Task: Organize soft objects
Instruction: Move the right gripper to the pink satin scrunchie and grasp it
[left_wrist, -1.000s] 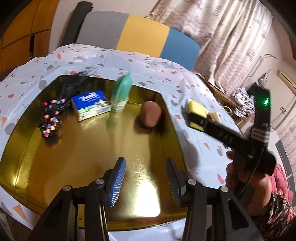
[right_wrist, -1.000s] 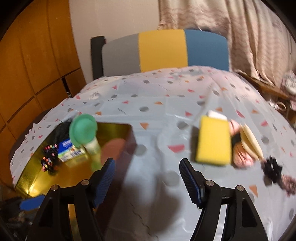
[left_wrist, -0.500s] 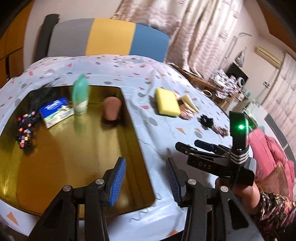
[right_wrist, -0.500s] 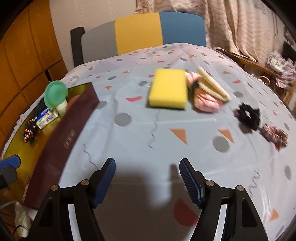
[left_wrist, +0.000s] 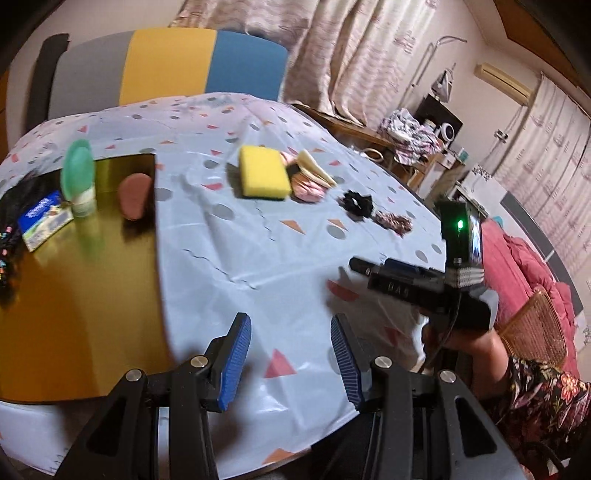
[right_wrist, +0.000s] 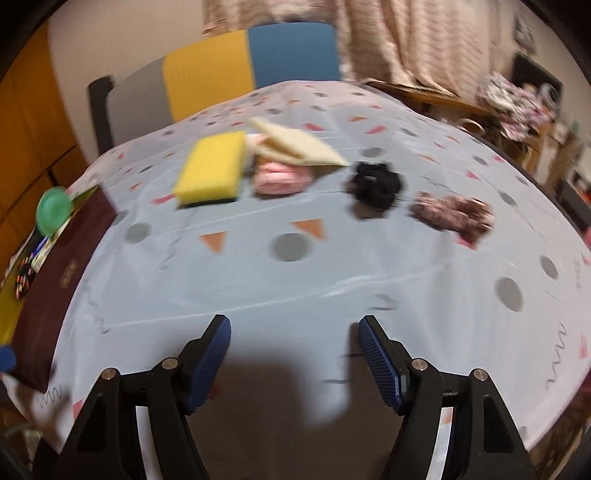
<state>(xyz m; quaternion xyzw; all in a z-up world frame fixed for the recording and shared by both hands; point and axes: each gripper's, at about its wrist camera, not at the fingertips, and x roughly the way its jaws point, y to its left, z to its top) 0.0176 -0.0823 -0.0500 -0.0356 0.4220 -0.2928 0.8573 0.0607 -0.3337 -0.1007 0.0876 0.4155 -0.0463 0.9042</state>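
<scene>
Yellow foam is the biggest soft thing on show: the sponge (right_wrist: 212, 170) lies toward the far edge of the table (right_wrist: 332, 266), its dark scouring layer underneath. It looks light and springy — it should give under the pads and bounce back, so a grip across its short sides, low enough to catch the firmer dark layer, seems safest. Touching its right side are a pink knitted bundle (right_wrist: 280, 177) and, lapping over that, a beige cloth (right_wrist: 299, 146); both look limp and would probably drape, so pinching a bunched fold near the middle suits them better than an edge. Further along toward the right edge sit a black scrunchie (right_wrist: 376, 182) and, just beside it, a brownish scrunchie (right_wrist: 452, 214). These seem nearly weightless and squashy, best taken through the thick of the ring.

At the left edge stands a gold tray (left_wrist: 74, 302), already holding a tissue pack (left_wrist: 44, 221), a green bottle (left_wrist: 79, 184) and a brown pad (left_wrist: 133, 195).

Neither claw has anything. The right gripper (right_wrist: 293, 363) hovers over the near edge, well short of the soft things, jaws spread wide. The left gripper (left_wrist: 290, 360) hangs over the near edge just beside the tray, jaws likewise parted and empty.
</scene>
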